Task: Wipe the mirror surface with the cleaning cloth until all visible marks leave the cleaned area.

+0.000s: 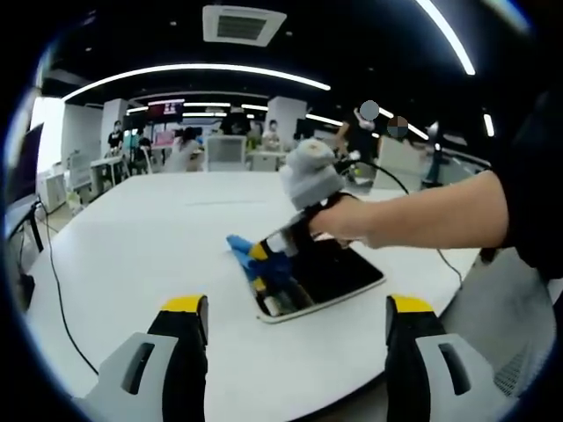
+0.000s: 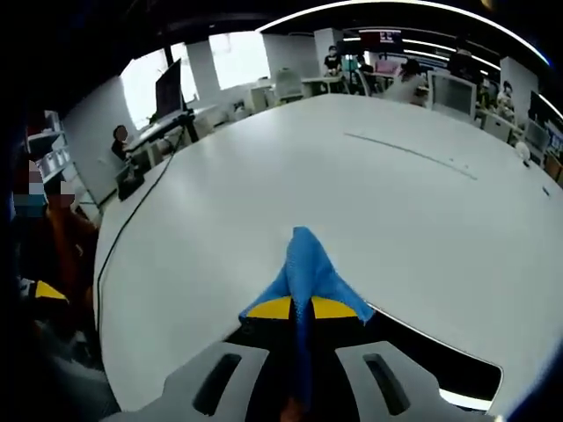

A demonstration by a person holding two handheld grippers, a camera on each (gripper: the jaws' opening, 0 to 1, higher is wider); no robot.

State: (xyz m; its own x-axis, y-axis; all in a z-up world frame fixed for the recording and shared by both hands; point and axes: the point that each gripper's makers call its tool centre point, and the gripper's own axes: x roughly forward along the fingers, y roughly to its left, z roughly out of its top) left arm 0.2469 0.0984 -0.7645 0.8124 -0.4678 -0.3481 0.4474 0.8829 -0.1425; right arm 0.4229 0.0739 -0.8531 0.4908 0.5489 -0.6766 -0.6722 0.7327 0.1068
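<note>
Right gripper (image 2: pixel 301 309): pinching the blue cleaning cloth (image 2: pixel 307 268) between closed jaws, low centre of the right gripper view.
Mirror (image 1: pixel 339 272): lying flat on the white table (image 1: pixel 149 246), frame centre, cloth touching its left end.
Left gripper (image 1: pixel 295 309): hovering with jaws wide apart, gripping nothing.

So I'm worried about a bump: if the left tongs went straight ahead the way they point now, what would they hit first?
Probably the near edge of the dark rectangular white-framed mirror lying on the white table, where the right tongs press the blue cleaning cloth. Depth is unclear.
</note>
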